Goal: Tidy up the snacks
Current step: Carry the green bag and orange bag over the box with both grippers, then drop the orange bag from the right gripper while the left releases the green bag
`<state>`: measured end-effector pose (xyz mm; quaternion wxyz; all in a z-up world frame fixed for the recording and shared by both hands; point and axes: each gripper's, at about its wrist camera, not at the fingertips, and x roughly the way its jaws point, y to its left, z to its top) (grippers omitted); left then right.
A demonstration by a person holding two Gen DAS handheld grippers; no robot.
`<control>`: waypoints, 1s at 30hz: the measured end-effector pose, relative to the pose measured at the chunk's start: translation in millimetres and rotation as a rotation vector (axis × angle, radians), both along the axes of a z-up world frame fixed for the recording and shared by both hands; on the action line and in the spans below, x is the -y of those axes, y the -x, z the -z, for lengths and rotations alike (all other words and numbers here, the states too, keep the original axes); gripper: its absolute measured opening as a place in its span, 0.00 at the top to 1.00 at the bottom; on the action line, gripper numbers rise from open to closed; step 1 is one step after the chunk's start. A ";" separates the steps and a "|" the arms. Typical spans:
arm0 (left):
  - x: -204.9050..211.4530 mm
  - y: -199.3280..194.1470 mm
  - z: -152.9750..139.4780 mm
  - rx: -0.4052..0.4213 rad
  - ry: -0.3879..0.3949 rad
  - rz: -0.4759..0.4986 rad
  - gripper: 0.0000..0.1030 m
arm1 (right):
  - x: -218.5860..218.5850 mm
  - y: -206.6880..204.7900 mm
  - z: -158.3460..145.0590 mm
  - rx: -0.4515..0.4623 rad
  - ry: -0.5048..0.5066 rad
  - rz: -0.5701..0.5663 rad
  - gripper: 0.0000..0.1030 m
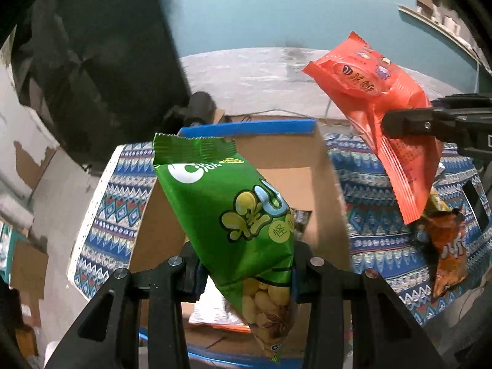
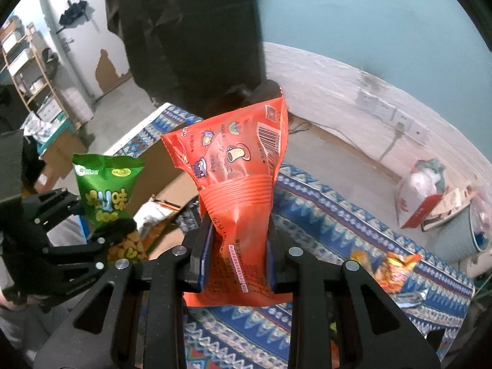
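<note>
Snacks are hanging in both grippers, 1 bag apiece. The left gripper (image 1: 246,272) is clamping a green bag (image 1: 233,212) low on its body, near the clear window showing the yellow pieces. In the left wrist view the bag's long axis is running from lower right to upper left, its crimped top seal pointing up and away from the camera and its bottom end dropping below the pads. It is sitting in the air over an open cardboard box (image 1: 276,160) with blue tape along its rim, and more packets are lying inside the box.

The right gripper (image 2: 236,255) is pinching an orange bag (image 2: 236,166) by its lower, ribbed part. In the right wrist view this bag is standing nearly upright, long axis vertical with a slight lean to the right, its barcode side facing the camera and its top seal pointing up. It is hovering above the patterned blue cloth (image 2: 323,215), to the right of the box.

The 2 bags are apart, not touching, the green 1 to the left of the orange 1. Another orange packet (image 2: 396,269) is lying on the cloth, well to the right.
</note>
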<state>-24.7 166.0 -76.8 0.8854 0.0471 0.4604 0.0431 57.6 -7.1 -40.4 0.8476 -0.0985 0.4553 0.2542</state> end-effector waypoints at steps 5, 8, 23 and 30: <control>-17.8 -1.4 9.8 -0.023 0.005 -0.042 0.60 | -22.1 -4.5 9.8 -0.024 0.003 -0.025 0.75; -26.7 -3.6 15.7 -0.044 0.014 -0.067 0.60 | -34.8 -6.6 15.0 -0.040 0.002 -0.038 0.75; -48.7 2.5 11.0 -0.052 -0.017 -0.152 0.29 | -75.9 -16.0 42.7 -0.114 0.003 -0.081 0.75; -53.9 8.6 2.3 -0.042 -0.031 -0.163 0.29 | -90.3 -17.5 58.7 -0.148 0.027 -0.102 0.75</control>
